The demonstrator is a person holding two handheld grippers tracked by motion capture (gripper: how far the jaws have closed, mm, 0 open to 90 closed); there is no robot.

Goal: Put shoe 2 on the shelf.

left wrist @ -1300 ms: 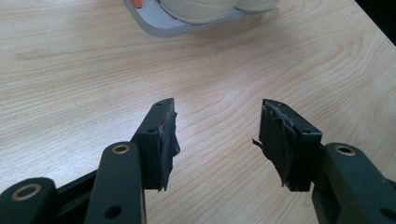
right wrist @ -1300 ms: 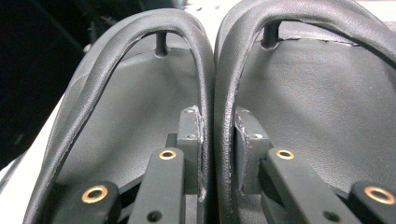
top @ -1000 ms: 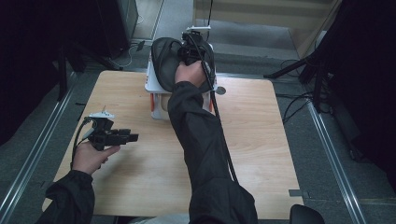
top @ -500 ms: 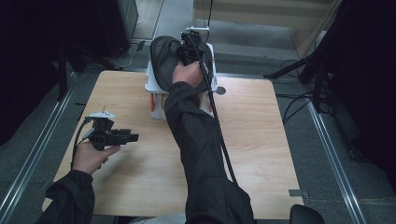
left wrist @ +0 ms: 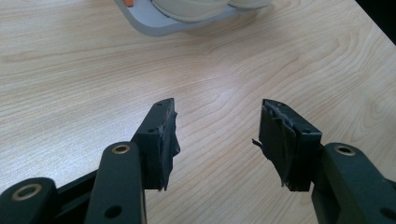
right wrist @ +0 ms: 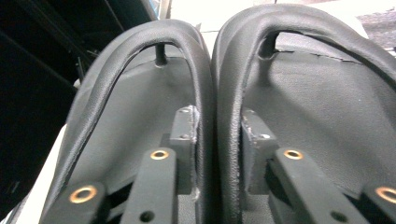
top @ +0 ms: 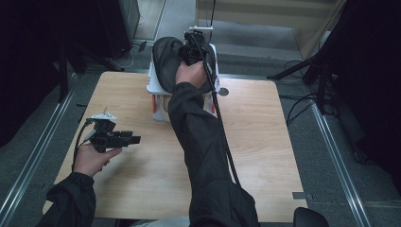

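Table (top: 265, 142): light wood top, rounded corners; stands on grey floor (top: 331, 156) w/ metal rails (top: 28, 161) either side
Rack (top: 156, 97): white/grey, sits directly on table at far edge, centre-left; orange marks on front; grey base also seen in left gripper view (left wrist: 154, 23)
Disc (top: 223, 91): small, grey, flat on table just right of rack
Rest of top: bare wood nearer than rack; grain runs left-right
Tape (top: 299, 195): grey patch at near right edge, well apart from rack

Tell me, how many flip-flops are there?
2. The left flip-flop and the right flip-flop lie side by side on the white rack at the table's far edge, their inner straps between the right claw.
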